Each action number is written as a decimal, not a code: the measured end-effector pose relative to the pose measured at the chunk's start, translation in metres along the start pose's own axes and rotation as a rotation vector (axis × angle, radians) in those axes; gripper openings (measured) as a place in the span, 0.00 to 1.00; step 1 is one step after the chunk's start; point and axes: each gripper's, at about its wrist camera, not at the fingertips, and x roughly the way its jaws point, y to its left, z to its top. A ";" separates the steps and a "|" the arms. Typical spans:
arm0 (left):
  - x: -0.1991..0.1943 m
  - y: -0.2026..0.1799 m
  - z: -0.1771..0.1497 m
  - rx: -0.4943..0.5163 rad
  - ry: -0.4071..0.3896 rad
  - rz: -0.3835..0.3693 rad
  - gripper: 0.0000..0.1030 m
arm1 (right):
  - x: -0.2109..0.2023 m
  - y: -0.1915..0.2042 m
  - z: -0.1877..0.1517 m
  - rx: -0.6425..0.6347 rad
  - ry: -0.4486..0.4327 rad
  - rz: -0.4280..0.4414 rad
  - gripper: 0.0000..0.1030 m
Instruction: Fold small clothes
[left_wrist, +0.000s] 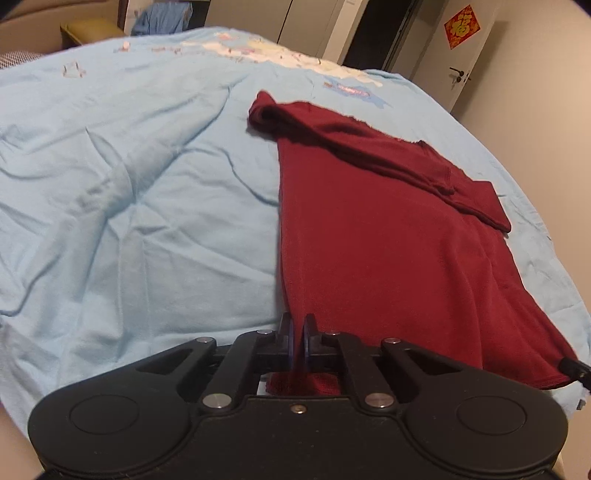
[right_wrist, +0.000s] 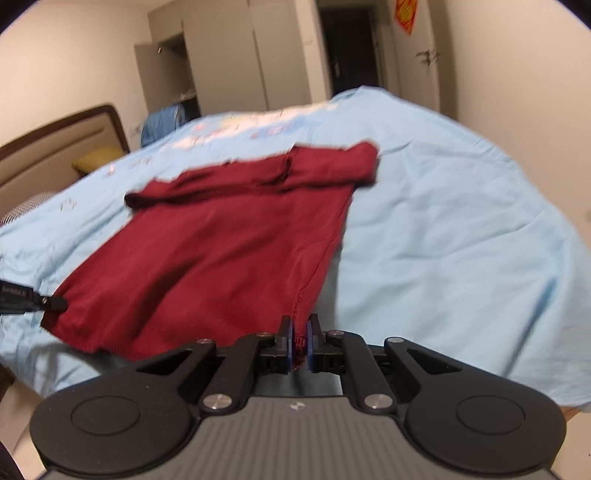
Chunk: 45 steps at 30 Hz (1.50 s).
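Jaws clamped on maroon shirt (left_wrist: 369, 240) hem

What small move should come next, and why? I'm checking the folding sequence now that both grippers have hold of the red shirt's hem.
Probably lift both corners and carry the hem toward the collar. The left gripper and right gripper are each shut on a bottom corner of the red shirt, whose sleeves already lie folded across its top on the blue bedsheet.

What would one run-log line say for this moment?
left gripper: shut on red shirt hem | right gripper: shut on hem | sleeves folded | on blue bedsheet
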 end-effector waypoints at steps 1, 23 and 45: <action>-0.005 -0.002 0.000 -0.002 -0.009 0.003 0.03 | -0.006 -0.003 0.002 0.003 -0.014 -0.007 0.07; -0.020 -0.013 -0.029 -0.015 0.015 0.010 0.20 | -0.006 -0.006 -0.020 -0.132 0.074 -0.089 0.14; -0.033 -0.041 -0.030 0.120 -0.106 0.075 0.99 | 0.025 0.055 -0.052 -0.814 0.157 -0.208 0.99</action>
